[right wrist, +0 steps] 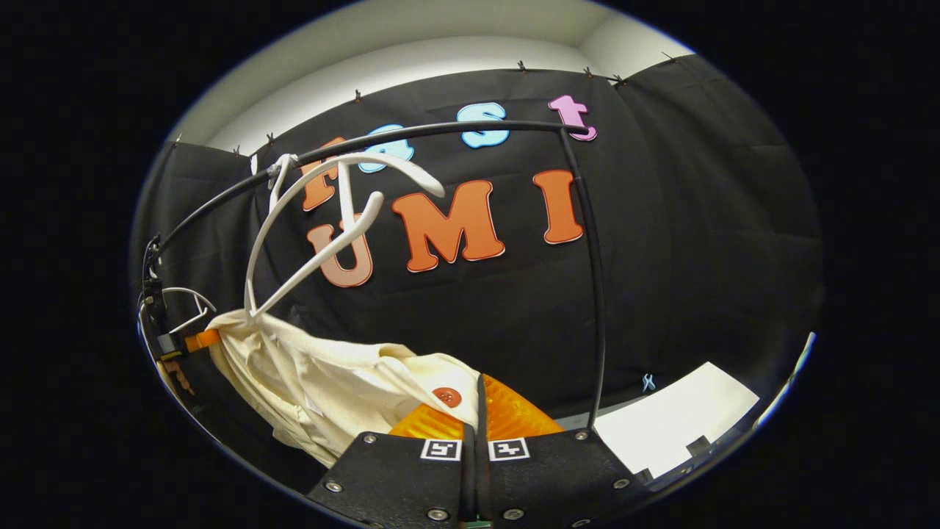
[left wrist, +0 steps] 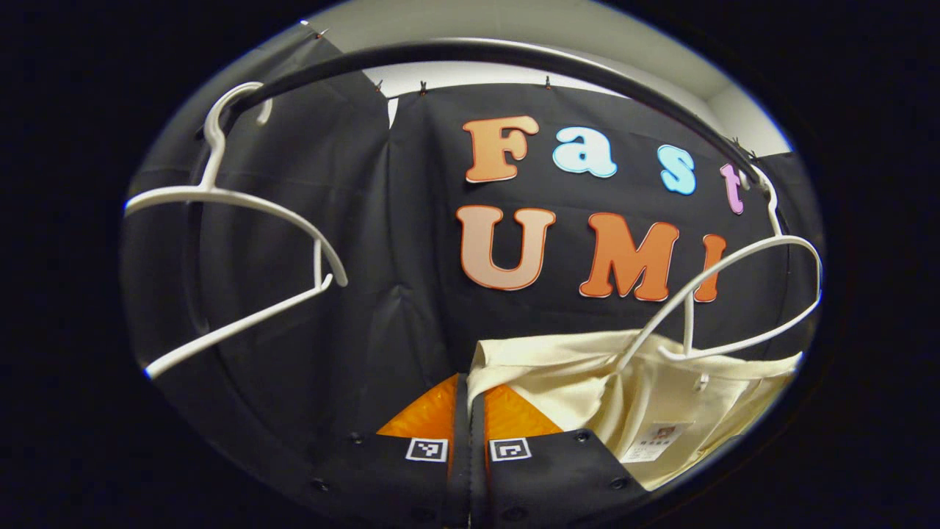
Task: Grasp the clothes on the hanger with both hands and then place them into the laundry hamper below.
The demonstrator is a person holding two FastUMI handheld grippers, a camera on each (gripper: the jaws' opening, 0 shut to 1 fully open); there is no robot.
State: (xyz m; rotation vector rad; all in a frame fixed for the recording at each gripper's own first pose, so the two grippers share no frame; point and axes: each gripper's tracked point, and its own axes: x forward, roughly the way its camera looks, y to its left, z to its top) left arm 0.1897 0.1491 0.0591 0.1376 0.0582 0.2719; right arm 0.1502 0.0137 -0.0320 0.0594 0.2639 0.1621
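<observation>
Black cloth walls close the booth, and a dark curved clothes rail (left wrist: pixel 514 55) arches overhead in both views. From it hang white hangers: a bare hanger (left wrist: pixel 235 242) up and to the left of the left gripper (left wrist: pixel 470 408), and a second hanger (left wrist: pixel 734 294) up and to its right, the one the clothes sit against.

The cream garment (left wrist: pixel 661 389) is gathered in folds, with a reddish button near the right gripper (right wrist: pixel 477 404) and a small label showing in the left gripper view. It lies just ahead of both grippers. Each gripper's fingers are drawn together, with the cloth's edge at the finger line; a grip on the fabric looks likely, but the pinch itself is hidden, so that cannot be told for sure.

By judgement the grasp is made or nearly so, and the garment seems partly off its hanger. Lowering it into the hamper is left to do.
</observation>
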